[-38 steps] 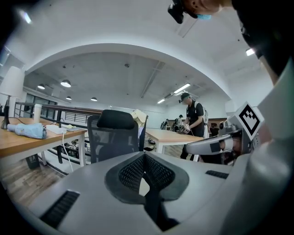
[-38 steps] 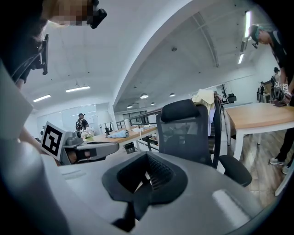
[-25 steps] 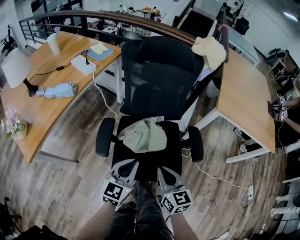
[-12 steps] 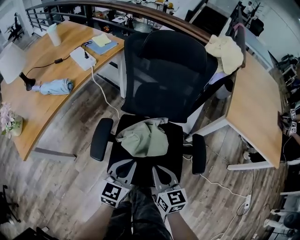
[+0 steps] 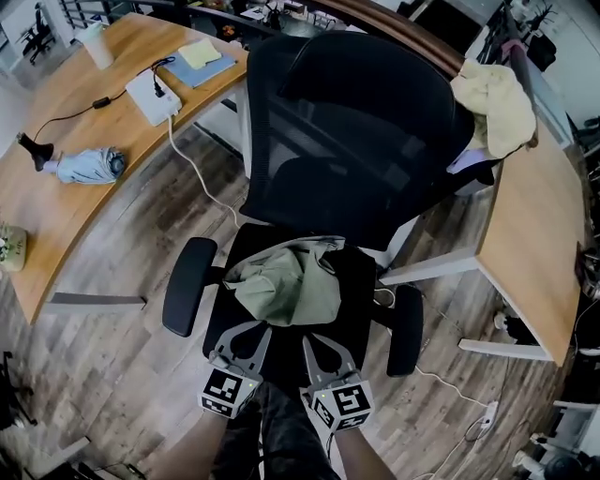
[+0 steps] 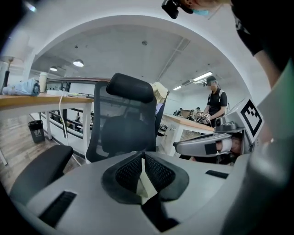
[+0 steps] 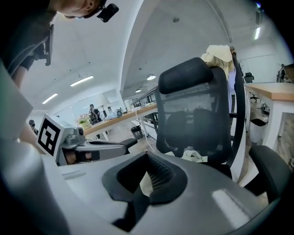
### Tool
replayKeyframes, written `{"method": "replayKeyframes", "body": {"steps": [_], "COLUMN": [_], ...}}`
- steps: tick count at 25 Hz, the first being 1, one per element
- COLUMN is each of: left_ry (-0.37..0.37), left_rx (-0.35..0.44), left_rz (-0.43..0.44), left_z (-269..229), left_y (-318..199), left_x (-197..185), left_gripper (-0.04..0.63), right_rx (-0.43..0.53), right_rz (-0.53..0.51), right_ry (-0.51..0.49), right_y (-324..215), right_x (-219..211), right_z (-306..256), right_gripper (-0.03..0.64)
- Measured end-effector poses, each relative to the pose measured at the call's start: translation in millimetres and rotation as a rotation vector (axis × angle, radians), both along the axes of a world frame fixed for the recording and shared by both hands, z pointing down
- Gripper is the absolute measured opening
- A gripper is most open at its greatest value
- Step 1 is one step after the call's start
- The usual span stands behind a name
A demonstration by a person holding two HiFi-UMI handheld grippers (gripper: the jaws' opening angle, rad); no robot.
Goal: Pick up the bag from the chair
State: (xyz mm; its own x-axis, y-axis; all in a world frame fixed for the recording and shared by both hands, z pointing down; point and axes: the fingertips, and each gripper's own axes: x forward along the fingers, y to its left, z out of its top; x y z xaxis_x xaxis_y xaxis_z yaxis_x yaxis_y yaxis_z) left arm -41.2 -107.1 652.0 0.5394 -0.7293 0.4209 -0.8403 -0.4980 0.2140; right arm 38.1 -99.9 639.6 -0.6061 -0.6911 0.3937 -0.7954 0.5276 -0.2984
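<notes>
step: approach | my left tongs [image 5: 247, 333], right tongs [image 5: 321, 345]: both closed, empty | lower centre, paired at the chair [image 5: 361, 309] edge, probably to flank the bag [image 5: 281, 286]

The left gripper [image 5: 246, 328] and right gripper [image 5: 321, 342] are pale grey moulded shells with smooth, rounded surfaces. Each has black ribbed pads [image 6: 158, 172] set in a dark recess and a white cube [image 5: 230, 392] printed with black square markers. The person wears dark trousers [image 5: 291, 433] and a small black head camera [image 7: 108, 12].
</notes>
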Motion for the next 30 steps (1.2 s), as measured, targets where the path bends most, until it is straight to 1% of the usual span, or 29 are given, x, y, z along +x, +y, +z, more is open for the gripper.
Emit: {"method": "replayKeyframes", "body": {"steps": [3,5,10,14,17,20,23,27,30], "left_ry": [0.023,0.023,0.021,0.017,0.018,-0.013,-0.052,-0.069,-0.109], "left_rx": [-0.037,-0.057,-0.101,-0.125,-0.157,-0.175,-0.209,-0.261,-0.257], "left_rz": [-0.025,-0.052,-0.110,-0.140,-0.137,-0.135,-0.167,-0.195,-0.212], "left_z": [18.4,33.5,68.5,86.6,103.2,114.2,123.1,137.2,144.9], "left_y": [-12.7,-20.1,-36.0,-53.4,-61.7,-72.7,-80.1,-84.3,-88.9], "left_x": [3.9,4.1,4.7,3.4,7.4,10.8,8.5,10.7,10.5], "left_gripper": [-0.003,-0.002,0.026,0.074,0.117,0.149,0.164,0.167,0.167], "right_rx": [-0.014,-0.020,-0.030,-0.035,-0.042,-0.048,-0.053,-0.051,-0.048], "right_rz": [-0.008,-0.011,-0.024,-0.022,-0.023,-0.027,-0.025,-0.024,-0.029], "right_ry": [0.011,0.014,0.013,0.006,-0.001,-0.004,-0.010,-0.006,-0.004], "right_y": [-15.3,-26.1,-48.7,-63.1,-67.6,-70.6,-71.9,-78.5,-84.5], "right_x": [4.3,6.5,11.4,14.8,15.7,15.7,16.4,21.6,24.7], "right_z": [16.6,26.7,44.9,58.3,66.8,75.8,80.4,85.5,90.1], "right_gripper": [0.008,0.008,0.008,0.008,0.008,0.008,0.008,0.008,0.008]}}
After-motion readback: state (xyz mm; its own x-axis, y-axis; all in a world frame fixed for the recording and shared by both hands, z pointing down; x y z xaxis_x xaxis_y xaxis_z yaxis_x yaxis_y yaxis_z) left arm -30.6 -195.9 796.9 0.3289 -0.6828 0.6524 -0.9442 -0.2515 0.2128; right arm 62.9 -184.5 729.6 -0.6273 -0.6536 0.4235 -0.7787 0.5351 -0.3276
